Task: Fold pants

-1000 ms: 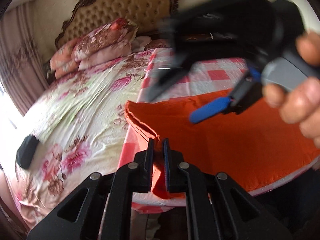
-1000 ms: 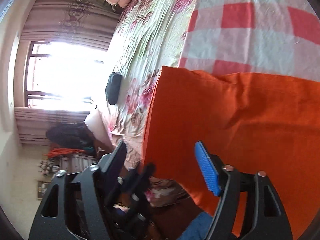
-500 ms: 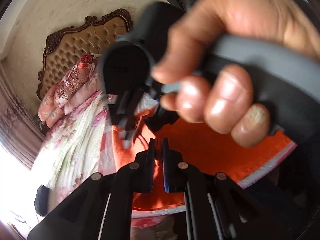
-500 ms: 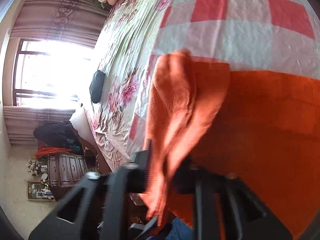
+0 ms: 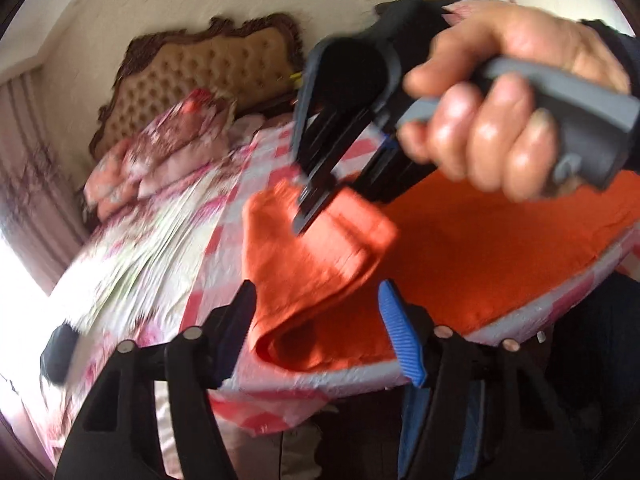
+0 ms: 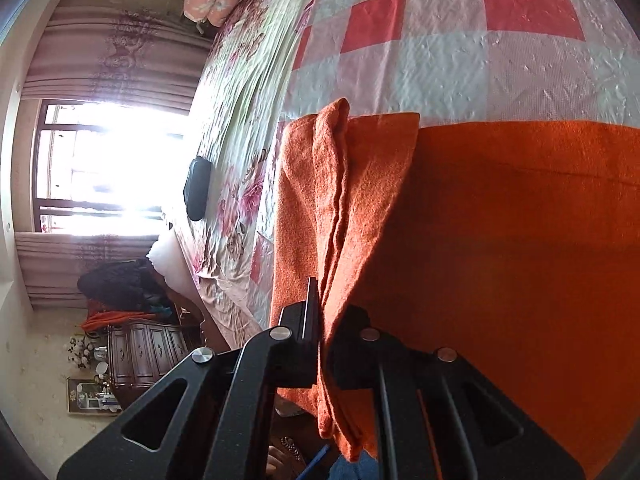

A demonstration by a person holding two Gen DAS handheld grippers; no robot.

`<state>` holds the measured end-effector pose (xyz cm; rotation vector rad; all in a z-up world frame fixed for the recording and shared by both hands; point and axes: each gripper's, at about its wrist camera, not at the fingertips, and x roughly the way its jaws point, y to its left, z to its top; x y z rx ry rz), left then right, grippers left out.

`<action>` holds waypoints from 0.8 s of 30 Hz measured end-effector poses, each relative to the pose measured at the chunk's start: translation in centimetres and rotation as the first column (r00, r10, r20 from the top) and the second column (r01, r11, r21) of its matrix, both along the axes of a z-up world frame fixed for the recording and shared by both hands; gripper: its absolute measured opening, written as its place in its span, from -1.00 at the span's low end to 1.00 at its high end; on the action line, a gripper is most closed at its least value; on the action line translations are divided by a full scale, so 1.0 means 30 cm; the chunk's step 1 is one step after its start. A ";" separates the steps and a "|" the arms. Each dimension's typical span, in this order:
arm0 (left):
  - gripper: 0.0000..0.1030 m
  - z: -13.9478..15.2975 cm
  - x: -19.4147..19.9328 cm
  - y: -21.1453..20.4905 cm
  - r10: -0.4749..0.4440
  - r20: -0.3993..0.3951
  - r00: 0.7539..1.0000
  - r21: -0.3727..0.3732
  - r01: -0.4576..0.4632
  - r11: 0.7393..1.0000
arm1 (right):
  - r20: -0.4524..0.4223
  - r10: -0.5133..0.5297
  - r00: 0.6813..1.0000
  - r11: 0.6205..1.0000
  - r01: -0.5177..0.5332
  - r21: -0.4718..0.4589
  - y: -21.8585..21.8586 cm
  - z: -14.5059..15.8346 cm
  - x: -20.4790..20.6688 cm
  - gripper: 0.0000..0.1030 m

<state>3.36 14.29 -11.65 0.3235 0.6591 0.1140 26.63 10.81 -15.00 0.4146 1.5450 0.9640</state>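
The orange pants lie on a red-and-white checked cloth at the near edge of the bed. Their left end is lifted and folded over. My left gripper is open, its fingers on either side of that fold near the bed edge, not holding it. My right gripper, held by a hand, is above the fold and shut on the lifted end. In the right wrist view the right gripper pinches a doubled orange edge, with the rest of the pants flat to the right.
A floral bedspread covers the bed to the left, with a small black object on it. Pillows and a tufted headboard are at the far end. A bright window and a dresser stand beyond the bed.
My left gripper let go of the pants corner and opened. My right gripper shut on the lifted orange end and now carries it over the pants.
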 end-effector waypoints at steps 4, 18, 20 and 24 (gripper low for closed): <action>-0.38 0.018 0.031 -0.011 -0.002 -0.005 1.000 -0.042 0.002 0.999 | -0.028 -0.003 1.000 1.000 0.003 -0.007 -0.006 -0.027 0.006 -0.86; 0.05 -0.107 0.055 -0.050 0.004 -0.085 0.996 0.071 0.002 0.997 | -0.041 -0.003 0.999 0.999 0.002 -0.034 0.018 -0.050 0.032 -0.83; 0.27 -0.096 0.053 -0.035 0.036 -0.061 0.998 0.084 -0.031 0.996 | 0.048 0.002 0.999 0.999 0.000 -0.046 0.019 -0.007 0.018 -0.87; 0.66 -0.077 0.025 0.018 0.134 0.003 0.991 0.048 -0.134 0.990 | 0.078 -0.041 0.996 0.998 0.037 0.049 -0.075 0.106 0.022 -0.88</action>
